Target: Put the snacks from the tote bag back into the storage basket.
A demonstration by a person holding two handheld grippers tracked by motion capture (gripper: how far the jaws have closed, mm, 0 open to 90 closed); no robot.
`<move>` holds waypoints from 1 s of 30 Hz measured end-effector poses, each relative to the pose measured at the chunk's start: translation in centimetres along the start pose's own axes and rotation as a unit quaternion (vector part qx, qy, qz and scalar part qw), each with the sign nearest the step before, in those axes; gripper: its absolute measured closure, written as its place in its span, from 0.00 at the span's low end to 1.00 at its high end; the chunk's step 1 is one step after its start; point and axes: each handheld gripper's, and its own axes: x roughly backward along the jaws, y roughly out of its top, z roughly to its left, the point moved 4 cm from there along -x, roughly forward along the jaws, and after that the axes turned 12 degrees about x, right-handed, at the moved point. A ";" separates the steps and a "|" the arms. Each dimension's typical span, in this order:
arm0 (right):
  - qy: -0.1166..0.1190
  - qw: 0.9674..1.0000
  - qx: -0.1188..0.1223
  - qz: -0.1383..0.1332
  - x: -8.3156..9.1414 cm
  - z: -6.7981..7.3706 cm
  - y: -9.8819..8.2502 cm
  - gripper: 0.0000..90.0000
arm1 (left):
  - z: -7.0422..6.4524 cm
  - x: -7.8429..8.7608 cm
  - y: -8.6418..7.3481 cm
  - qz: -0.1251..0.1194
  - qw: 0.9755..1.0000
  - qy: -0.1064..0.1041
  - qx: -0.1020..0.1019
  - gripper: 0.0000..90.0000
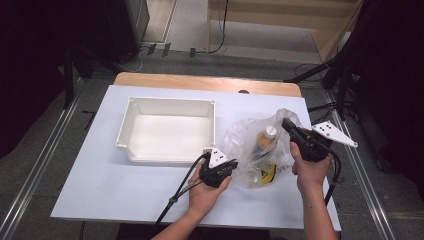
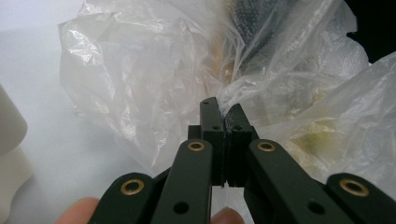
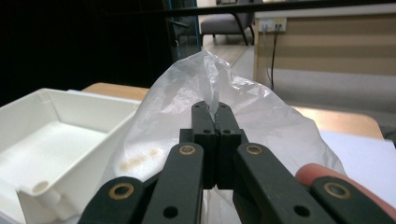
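The setting is a lab or studio workspace arranged for recording. A white-topped table (image 1: 150, 200) with a wooden edge stands on grey carpet between two metal floor rails (image 1: 40, 165). Black curtains (image 1: 35, 60) enclose both sides. Cables (image 1: 220, 30) run across the floor to power strips (image 1: 165, 49). Black stand legs (image 1: 320, 72) rest near the table's far right corner. The right gripper view shows wall sockets (image 3: 268, 22) on a wood-panelled counter (image 3: 327, 42) and a grey chair (image 3: 224, 21).
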 end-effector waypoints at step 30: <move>-0.060 0.976 -0.056 0.204 -4.4 -3.7 -10.9 1.00 | -0.3 -0.9 -0.5 0.054 0.998 0.032 -0.026 1.00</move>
